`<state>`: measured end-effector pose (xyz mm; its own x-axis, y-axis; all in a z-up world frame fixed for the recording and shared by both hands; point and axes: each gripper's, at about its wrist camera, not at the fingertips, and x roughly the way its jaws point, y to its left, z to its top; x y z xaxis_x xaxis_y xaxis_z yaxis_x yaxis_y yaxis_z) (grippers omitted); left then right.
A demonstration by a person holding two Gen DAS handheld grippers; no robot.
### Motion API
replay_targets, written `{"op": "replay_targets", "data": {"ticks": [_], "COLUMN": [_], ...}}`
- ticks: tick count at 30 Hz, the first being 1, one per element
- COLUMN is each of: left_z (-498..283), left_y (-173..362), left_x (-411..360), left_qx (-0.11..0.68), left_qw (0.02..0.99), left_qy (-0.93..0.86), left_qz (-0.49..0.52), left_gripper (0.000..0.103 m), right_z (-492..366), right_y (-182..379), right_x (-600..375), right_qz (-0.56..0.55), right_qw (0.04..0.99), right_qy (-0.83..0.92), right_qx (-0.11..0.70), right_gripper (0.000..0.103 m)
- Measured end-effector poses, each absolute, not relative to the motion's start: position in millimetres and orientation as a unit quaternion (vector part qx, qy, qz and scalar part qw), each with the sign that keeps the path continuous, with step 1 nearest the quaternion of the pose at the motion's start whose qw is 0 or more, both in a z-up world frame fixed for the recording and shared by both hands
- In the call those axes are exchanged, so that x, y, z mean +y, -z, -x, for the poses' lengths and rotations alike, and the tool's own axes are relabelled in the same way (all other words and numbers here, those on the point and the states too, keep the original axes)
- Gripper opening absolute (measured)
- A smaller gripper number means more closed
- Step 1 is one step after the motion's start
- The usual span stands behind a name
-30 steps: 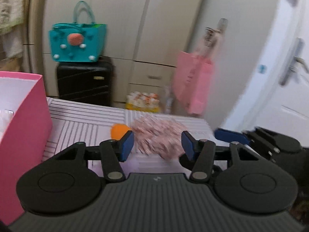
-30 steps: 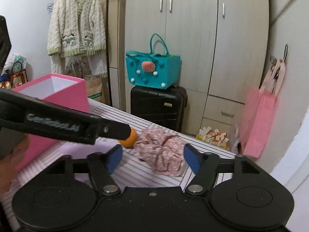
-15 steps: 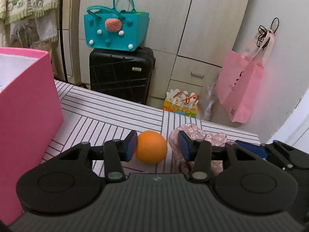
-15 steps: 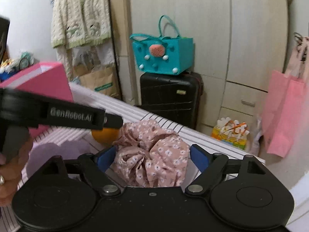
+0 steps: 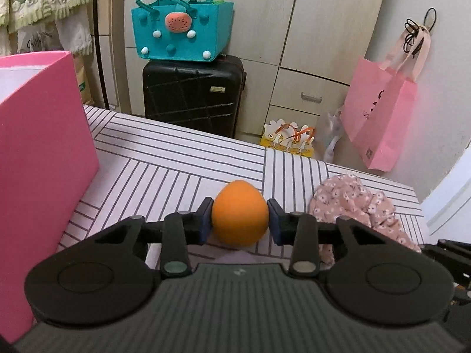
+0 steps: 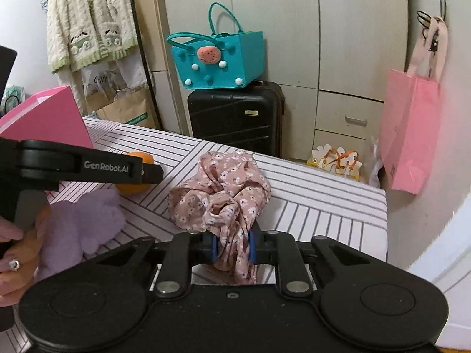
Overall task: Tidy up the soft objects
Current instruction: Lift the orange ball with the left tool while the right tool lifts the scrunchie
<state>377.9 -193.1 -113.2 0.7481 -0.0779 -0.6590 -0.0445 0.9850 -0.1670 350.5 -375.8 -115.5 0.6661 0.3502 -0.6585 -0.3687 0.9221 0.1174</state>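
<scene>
1. At the left edge of the table we see a tall pink box standing on the striped cover.
2. Toward the table's near edge lies a lilac plush piece, just beside the hand that carries our left tool.
3. Our left claw has just been closing and now pinches the orange ball; both blue pads press its sides, and the ball looks squeezed into an egg shape. It sits near the middle of the table.
4. Right of the ball, well toward the table's right edge, is the pink floral cloth, a bunched heap on the cover.
5. Our right claw has just been closing too, and its blue pads are pressed together on a gathered fold at the near side of that cloth; the rest of the heap rests on the table beyond the pads.
6. Past the table's far edge stand a black suitcase with a teal bag on top, and farther right a pink paper bag hangs on the wall.
</scene>
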Motion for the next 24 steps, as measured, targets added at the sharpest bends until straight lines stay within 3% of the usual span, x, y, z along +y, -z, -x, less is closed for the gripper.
{"op": "replay_targets", "data": {"ticks": [24], "left_z": [-271], "left_y": [54], "left_x": [-181], "left_qx": [0.3], "left_qw": [0.94], "left_qy": [0.15], "left_qz": [0.066], "left_gripper": [0.035], "right_z": [-219], "right_y": [73], "right_x": [-374], "right_qz": [-0.065], "right_qw": [0.934], "right_qy": [-0.138], "right_qx": [0.323], "right_gripper": [0.024]}}
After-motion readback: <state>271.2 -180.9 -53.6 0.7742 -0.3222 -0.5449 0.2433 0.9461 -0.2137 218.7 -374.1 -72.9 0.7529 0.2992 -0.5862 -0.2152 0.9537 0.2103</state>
